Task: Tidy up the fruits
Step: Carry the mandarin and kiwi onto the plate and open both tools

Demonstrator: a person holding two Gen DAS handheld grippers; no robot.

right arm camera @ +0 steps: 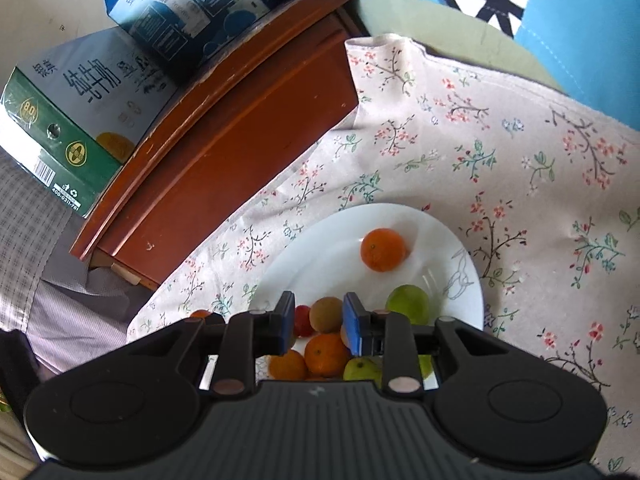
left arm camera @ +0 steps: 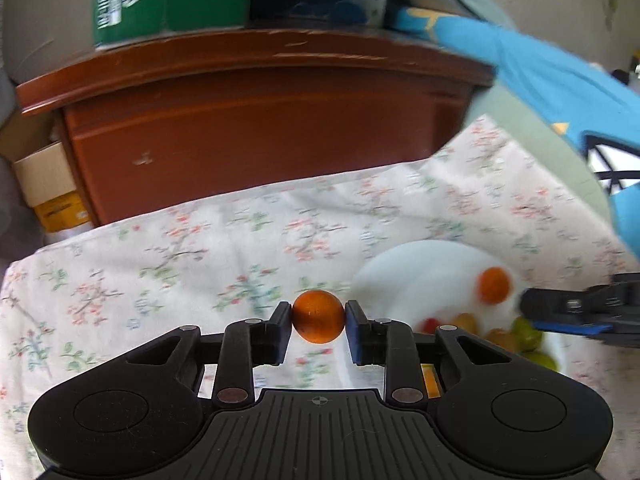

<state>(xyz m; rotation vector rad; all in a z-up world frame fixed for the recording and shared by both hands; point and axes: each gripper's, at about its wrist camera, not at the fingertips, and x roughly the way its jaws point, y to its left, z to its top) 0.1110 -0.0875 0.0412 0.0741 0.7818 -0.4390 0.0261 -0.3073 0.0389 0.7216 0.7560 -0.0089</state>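
My left gripper [left arm camera: 319, 322] is shut on a small orange [left arm camera: 319, 310], held just above the floral cloth [left arm camera: 180, 256], left of a white plate [left arm camera: 420, 264]. The same plate [right arm camera: 332, 248] carries a lone orange [right arm camera: 382, 250], a green fruit [right arm camera: 408, 304], a brown fruit [right arm camera: 326, 314], a small red one [right arm camera: 302, 320] and two more oranges [right arm camera: 326, 354]. Over that pile hangs my right gripper [right arm camera: 319, 322], its pads a fruit's width apart and pressing on nothing. In the left wrist view the right gripper [left arm camera: 524, 308] shows blurred at the plate's right edge.
A brown wooden cabinet [right arm camera: 224, 140] stands beyond the cloth's far edge, with a green carton [right arm camera: 72, 120] and a blue box [right arm camera: 188, 8] on top. A blue fabric [left arm camera: 560, 80] lies at the right. Cardboard boxes [left arm camera: 44, 176] sit left of the cabinet.
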